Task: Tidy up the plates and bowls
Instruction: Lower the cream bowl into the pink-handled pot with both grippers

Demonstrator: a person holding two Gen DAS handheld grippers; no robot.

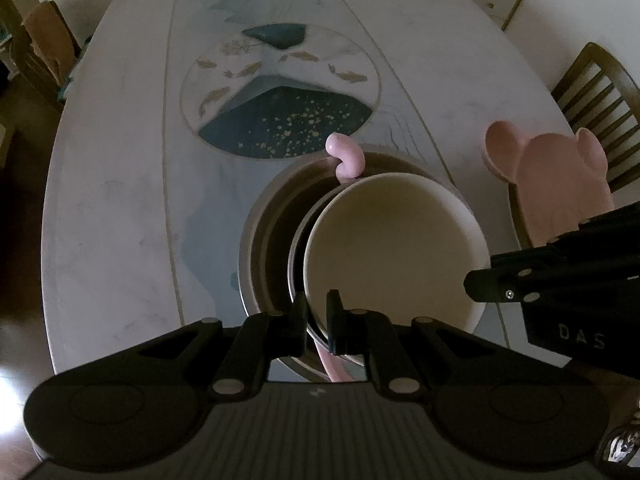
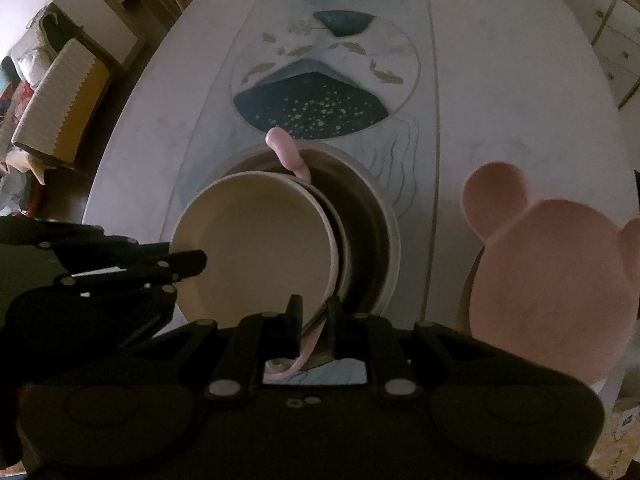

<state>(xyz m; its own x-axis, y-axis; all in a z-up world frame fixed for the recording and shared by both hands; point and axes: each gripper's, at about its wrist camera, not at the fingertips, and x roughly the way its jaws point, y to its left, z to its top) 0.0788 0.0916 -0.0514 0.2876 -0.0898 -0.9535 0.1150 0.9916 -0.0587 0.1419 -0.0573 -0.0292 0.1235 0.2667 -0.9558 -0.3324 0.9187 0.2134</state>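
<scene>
**Cream bowl held by both grippers over the nested stack**

Left wrist view. My left gripper (image 1: 317, 320) is clenched on the near rim of the cream bowl (image 1: 392, 248), one finger inside and one outside. The bowl sits tilted within a larger grey bowl (image 1: 260, 240) on the table (image 1: 120, 200). A pink curled handle (image 1: 346, 158) pokes up behind its rim. A pink ear-shaped plate (image 1: 560, 184) lies to the right.

Right wrist view. My right gripper (image 2: 314, 320) is pinching the same rim from the other side, with a thin pink piece in the gap. The glaze looks smooth and slick. I judge the step is seating the bowl: I should lower both grippers evenly, keeping the rim level, and release only once it rests.
</scene>
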